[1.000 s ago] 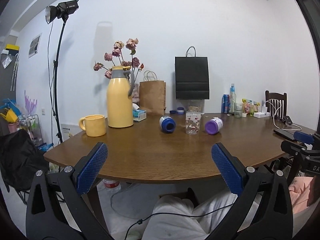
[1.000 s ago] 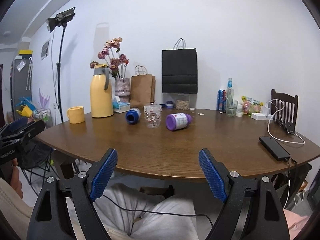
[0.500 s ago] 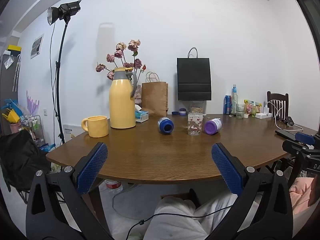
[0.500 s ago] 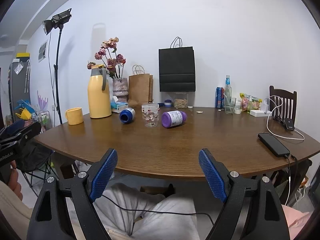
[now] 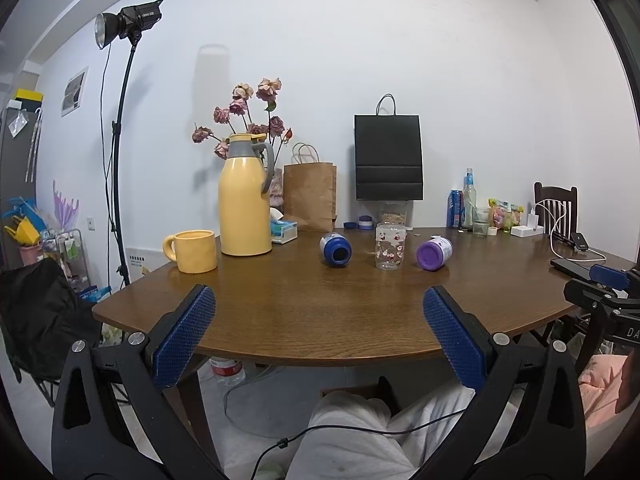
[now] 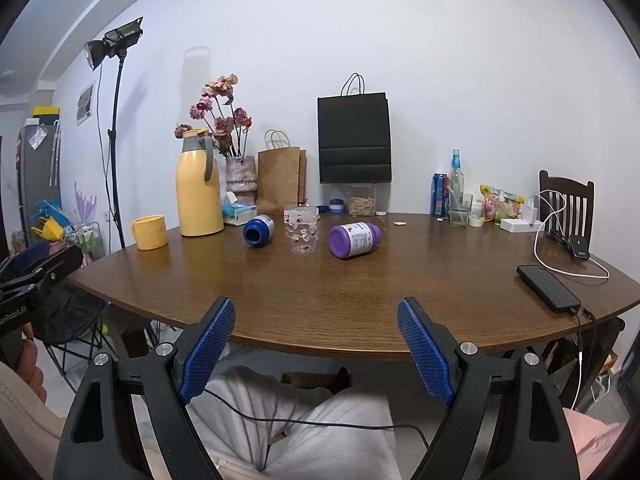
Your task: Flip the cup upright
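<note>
A clear patterned glass cup (image 5: 389, 246) stands on the wooden table (image 5: 320, 320) toward the far middle, seemingly mouth down; it also shows in the right wrist view (image 6: 301, 229). A blue cup (image 5: 335, 249) lies on its side to its left, and a purple cup (image 5: 434, 253) lies on its side to its right. Both show in the right wrist view: the blue cup (image 6: 258, 231), the purple cup (image 6: 354, 239). My left gripper (image 5: 319, 316) is open and empty, near the table's front edge. My right gripper (image 6: 316, 328) is open and empty, also at the front edge.
A yellow mug (image 5: 193, 250) and yellow thermos jug (image 5: 245, 196) stand at the left. Paper bags (image 5: 388, 158), a flower vase (image 6: 240, 178), bottles and snacks (image 6: 456, 196) line the back. A phone (image 6: 547, 288) with cables lies at the right. A light stand (image 5: 120, 140) stands at the left.
Both grippers have edged forward and slightly up toward the table; the objects on it look a little nearer. Both stay open. Nothing on the table has moved.
</note>
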A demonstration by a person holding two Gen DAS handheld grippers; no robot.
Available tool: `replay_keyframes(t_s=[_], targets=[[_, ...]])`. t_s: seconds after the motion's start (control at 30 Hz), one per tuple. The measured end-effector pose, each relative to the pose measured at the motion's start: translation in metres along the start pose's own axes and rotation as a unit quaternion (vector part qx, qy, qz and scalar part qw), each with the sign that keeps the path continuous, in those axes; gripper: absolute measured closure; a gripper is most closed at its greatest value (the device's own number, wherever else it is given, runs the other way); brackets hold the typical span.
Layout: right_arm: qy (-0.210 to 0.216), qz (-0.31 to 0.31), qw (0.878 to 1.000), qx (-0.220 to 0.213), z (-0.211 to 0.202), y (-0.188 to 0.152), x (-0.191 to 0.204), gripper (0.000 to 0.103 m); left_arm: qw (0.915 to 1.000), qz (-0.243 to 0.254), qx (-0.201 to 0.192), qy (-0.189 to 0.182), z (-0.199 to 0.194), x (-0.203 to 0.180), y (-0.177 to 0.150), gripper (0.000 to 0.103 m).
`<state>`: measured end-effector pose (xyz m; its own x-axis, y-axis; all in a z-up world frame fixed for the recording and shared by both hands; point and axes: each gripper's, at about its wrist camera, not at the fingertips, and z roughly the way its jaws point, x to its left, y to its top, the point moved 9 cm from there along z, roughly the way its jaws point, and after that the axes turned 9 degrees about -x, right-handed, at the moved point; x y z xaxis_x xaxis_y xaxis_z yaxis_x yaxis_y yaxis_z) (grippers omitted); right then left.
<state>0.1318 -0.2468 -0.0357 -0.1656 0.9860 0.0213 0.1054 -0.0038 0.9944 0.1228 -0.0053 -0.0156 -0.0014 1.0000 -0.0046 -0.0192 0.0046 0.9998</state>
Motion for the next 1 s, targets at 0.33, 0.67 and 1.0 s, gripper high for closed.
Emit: replay_keyframes(t_s=[0.33,0.67,1.0], targets=[[-0.001,-0.001,1.0,0.0,-0.0017,-0.0003,0.0018,0.015,1.0,0.0,0.0,0.007,-0.0019,0.001,-0.0021,0.0],[0.001,-0.007,1.0,0.002,-0.0007,-0.0012,0.0045,0.015,1.0,0.003,-0.001,0.005,-0.0034,0.0015,-0.0032,0.0],[0.001,-0.009,1.0,0.001,0.0005,-0.001,0.0048,0.015,0.9999,0.006,-0.004,0.009,-0.0047,0.0049,-0.0003,0.0]])
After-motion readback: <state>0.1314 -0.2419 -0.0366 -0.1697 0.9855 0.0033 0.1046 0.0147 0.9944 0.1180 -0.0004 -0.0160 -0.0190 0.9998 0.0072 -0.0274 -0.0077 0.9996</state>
